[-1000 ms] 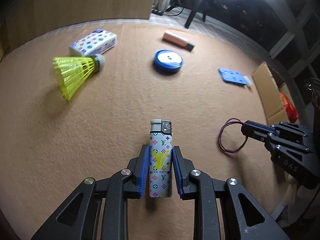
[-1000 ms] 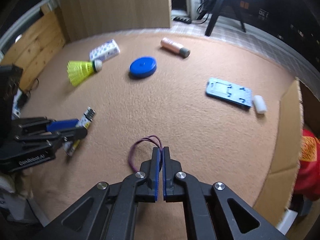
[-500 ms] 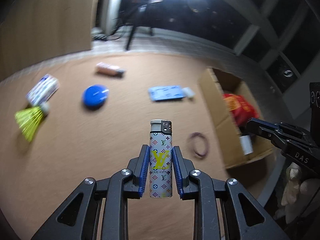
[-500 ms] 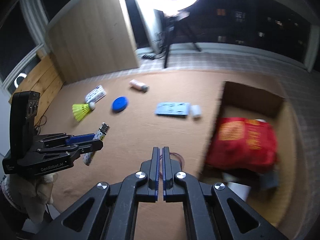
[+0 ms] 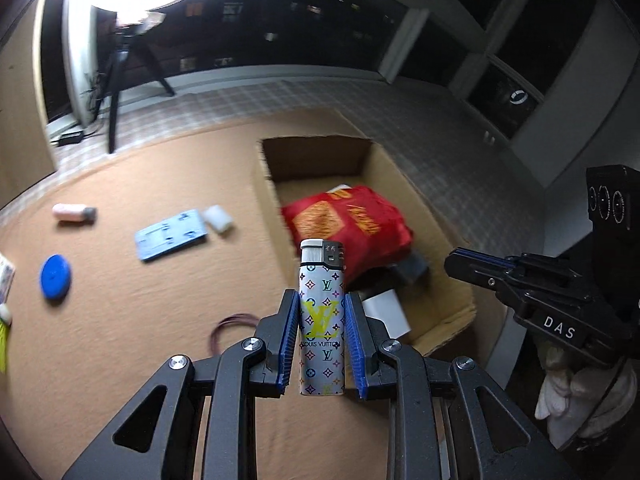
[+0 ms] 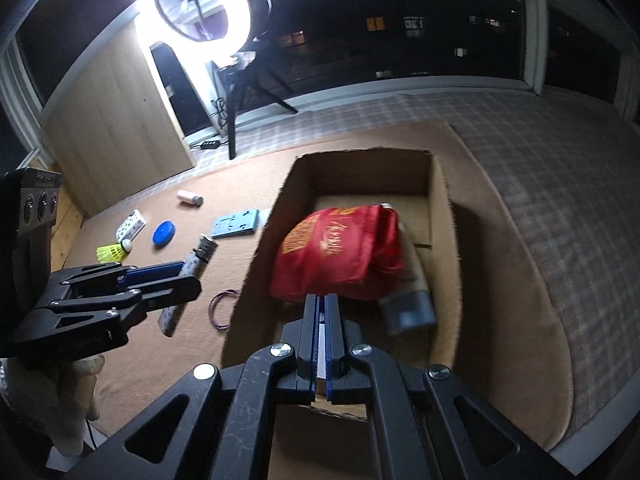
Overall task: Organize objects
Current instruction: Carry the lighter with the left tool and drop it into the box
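Note:
My left gripper (image 5: 322,308) is shut on a white monogram-print lighter (image 5: 322,280), held upright off the carpet. From the right wrist view, the left gripper (image 6: 186,279) hangs left of the box with the lighter (image 6: 200,256) slanting through it. My right gripper (image 6: 320,304) is shut with nothing in it, over the near end of the open cardboard box (image 6: 256,256). It also shows at the right edge of the left wrist view (image 5: 454,264). A red bag (image 6: 336,256) fills the box (image 5: 272,200). A purple hair tie (image 6: 222,308) lies on the carpet beside the box.
On the tan carpet lie a blue plate (image 5: 172,234), a white roll (image 5: 218,219), a pink tube (image 5: 74,213), a blue lid (image 5: 55,276), a yellow shuttlecock (image 6: 114,253) and a tissue pack (image 6: 130,225). A grey-capped tube (image 6: 412,300) lies in the box. A ring light on a tripod (image 6: 236,120) stands behind.
Both grippers have risen and swung right, from over the carpet toward the cardboard box. The lighter stays in the left grip. The hair tie stayed on the carpet.

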A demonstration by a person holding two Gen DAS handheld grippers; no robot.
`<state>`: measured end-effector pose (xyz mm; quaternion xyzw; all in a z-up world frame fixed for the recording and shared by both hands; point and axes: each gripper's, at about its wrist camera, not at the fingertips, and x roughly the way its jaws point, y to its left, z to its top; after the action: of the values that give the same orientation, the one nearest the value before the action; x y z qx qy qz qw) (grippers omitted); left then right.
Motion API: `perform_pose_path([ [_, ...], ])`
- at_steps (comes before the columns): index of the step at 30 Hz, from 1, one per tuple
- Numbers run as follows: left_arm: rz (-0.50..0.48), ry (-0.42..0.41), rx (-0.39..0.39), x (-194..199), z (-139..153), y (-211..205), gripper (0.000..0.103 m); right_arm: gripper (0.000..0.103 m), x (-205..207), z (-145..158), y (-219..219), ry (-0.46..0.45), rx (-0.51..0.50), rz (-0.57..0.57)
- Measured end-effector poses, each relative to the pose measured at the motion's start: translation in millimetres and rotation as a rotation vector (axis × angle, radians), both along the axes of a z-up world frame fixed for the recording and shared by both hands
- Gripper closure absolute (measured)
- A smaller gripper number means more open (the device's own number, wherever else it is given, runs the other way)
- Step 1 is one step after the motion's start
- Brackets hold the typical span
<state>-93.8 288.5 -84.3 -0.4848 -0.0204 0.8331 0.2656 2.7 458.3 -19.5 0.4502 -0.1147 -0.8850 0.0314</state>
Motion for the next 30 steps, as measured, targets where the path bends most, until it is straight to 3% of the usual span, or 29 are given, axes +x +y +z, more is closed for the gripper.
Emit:
perform_pose_path([
  [3, -0.038, -0.021, -0.02, -2, -10, 19, 0.078, 0.097, 3, -1, 9, 0.0, -0.012, -0.04],
  [7, -0.092, -0.029, -0.054, 0, -22, 43, 0.078, 0.068, 8, -4, 16, 0.0, -0.023, -0.074],
  [15, -0.149, -0.056, -0.067, -2, -37, 65, 0.077, 0.064, 19, -7, 28, 0.007, -0.022, -0.124],
  [17, -0.143, -0.056, -0.067, -2, -37, 64, 0.069, 0.063, 22, -8, 32, 0.01, -0.035, -0.138],
  [20, -0.12, -0.051, -0.052, -2, -33, 57, 0.067, 0.062, 24, -10, 35, 0.013, -0.057, -0.152],
  [26, -0.059, -0.032, -0.049, -5, -24, 20, 0.067, 0.06, 29, -10, 31, 0.035, -0.074, -0.158],
  [30, 0.003, -0.052, -0.068, -9, -33, -13, 0.067, 0.056, 33, -9, 26, 0.051, -0.102, -0.162],
])
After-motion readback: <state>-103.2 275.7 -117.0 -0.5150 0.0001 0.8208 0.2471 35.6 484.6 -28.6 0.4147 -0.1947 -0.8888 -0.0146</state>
